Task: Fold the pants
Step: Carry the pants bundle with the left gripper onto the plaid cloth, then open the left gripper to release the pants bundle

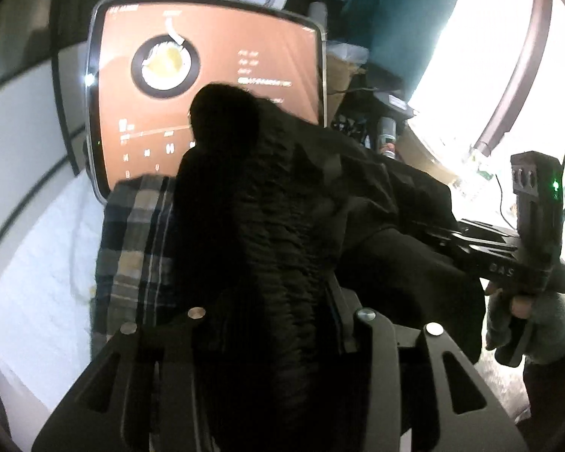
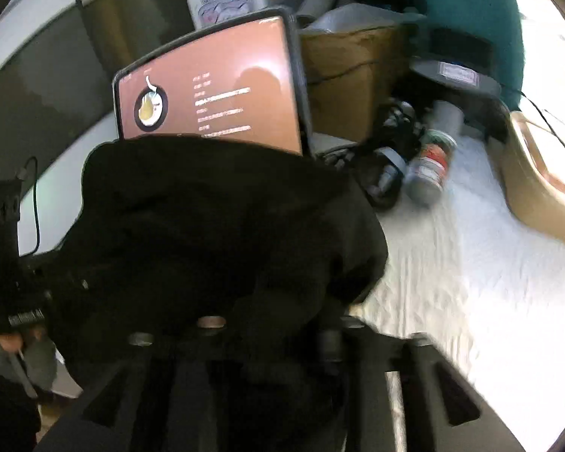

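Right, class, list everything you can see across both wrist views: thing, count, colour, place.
Pants: one, black, bunched and lifted between both grippers.
Plaid cloth: one, dark and beige check, on the white sheet.
White sheet: one, covering the surface.
Tablet: one, orange screen, propped upright behind the pants.
Cardboard box: one, brown, right of the tablet.
Can: one, grey and red, on the sheet.
Left gripper: black, shut on the pants.
Right gripper: black, shut on the pants.
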Demonstrator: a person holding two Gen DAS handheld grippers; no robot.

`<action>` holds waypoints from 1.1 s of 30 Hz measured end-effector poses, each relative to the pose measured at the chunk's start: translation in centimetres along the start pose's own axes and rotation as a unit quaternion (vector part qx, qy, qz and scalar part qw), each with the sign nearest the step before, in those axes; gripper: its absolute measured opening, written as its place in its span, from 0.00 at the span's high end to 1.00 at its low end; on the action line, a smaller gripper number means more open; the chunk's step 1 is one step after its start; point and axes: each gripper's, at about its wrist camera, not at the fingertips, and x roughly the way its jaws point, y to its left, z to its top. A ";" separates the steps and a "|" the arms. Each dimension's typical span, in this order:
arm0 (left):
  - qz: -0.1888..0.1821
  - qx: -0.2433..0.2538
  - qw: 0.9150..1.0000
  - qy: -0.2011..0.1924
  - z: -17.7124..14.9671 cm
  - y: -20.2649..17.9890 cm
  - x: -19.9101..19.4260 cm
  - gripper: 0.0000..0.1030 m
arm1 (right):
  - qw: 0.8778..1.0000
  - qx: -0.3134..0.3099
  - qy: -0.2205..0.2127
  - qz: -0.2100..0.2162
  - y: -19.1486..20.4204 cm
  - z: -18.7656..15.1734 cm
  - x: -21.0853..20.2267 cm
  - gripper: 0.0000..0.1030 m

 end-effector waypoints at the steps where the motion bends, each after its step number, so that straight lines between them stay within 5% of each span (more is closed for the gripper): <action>1: 0.005 0.002 1.000 0.005 -0.2 0.0 -0.2 0.62 | 1.000 -0.003 -0.004 -0.010 0.0 -0.3 -0.5 0.38; 2: 0.010 0.005 1.000 0.008 -0.4 -0.1 -0.5 0.62 | 1.000 -0.006 -0.007 -0.020 -0.1 -0.5 -1.1 0.31; 5: 0.028 0.022 0.999 0.000 -0.7 -1.1 -1.6 0.60 | 0.999 -0.008 -0.013 -0.036 0.0 -1.4 -3.0 0.31; 10: 0.061 0.041 0.997 -0.002 -1.4 -0.2 -1.7 0.38 | 0.999 -0.012 -0.006 -0.046 0.5 -2.9 -5.1 0.30; 19: 0.046 0.016 0.999 0.001 -4.2 0.4 -2.2 0.32 | 0.995 -0.015 0.036 -0.089 1.7 -7.1 -3.8 0.28; 29: 0.007 0.047 0.994 -0.101 -5.2 -3.8 -8.5 0.31 | 0.986 -0.001 -0.039 -0.161 3.4 -8.5 -12.0 0.27; 33: -0.007 0.101 0.985 -0.139 -5.5 -8.0 -10.0 0.18 | 0.978 0.012 -0.064 -0.196 4.2 -10.0 -16.0 0.27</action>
